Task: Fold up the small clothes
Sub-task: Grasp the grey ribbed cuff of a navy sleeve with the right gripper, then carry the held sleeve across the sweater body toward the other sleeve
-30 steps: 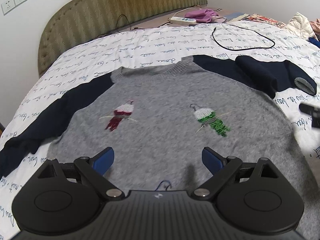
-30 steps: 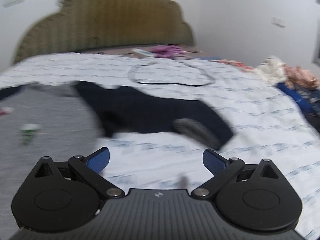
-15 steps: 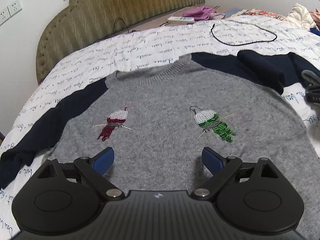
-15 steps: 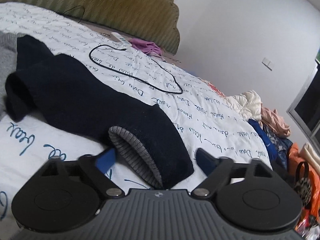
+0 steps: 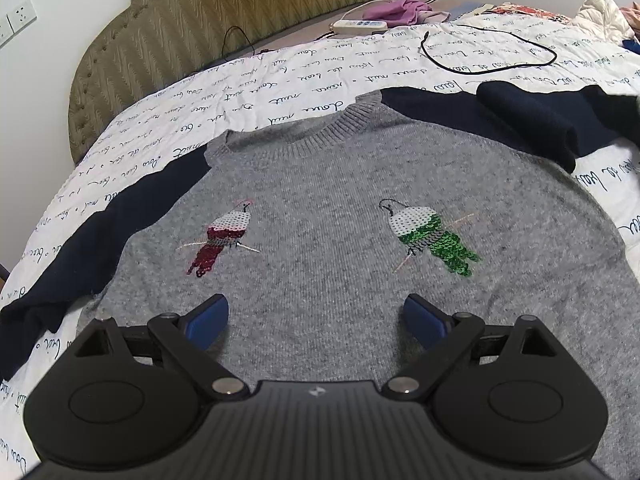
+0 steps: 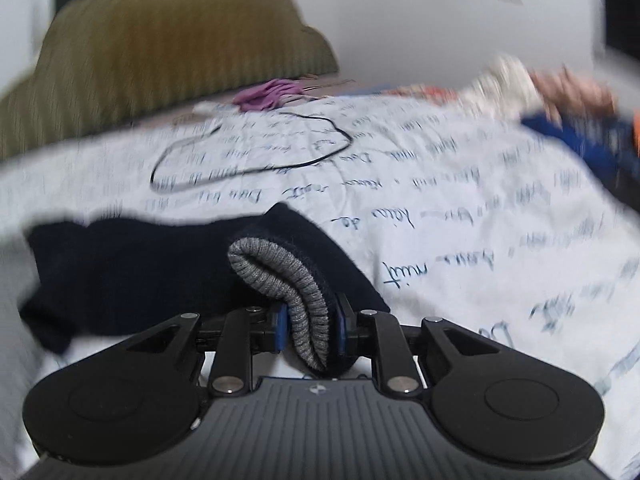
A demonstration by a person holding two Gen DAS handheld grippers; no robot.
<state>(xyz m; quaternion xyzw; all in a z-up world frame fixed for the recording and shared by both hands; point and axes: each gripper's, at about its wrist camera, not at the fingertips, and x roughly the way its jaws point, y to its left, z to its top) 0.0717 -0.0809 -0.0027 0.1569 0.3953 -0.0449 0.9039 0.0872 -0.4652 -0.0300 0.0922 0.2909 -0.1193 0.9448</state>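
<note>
A small grey sweater with navy sleeves and two sequin birds lies face up on the bed. My left gripper is open and empty, hovering over the sweater's lower front. Its left sleeve lies stretched out to the left. The right sleeve is bunched at the upper right. In the right wrist view, my right gripper is shut on that sleeve's grey ribbed cuff, with the navy sleeve trailing to the left.
The bed has a white quilt with blue handwriting print and an olive headboard. A black cable loops on the quilt behind the sleeve. A power strip and purple cloth lie near the headboard. Piled clothes sit at the right.
My right gripper has closed on the right sleeve's grey cuff, having approached it open. My left gripper has stayed open and edged closer over the sweater.
</note>
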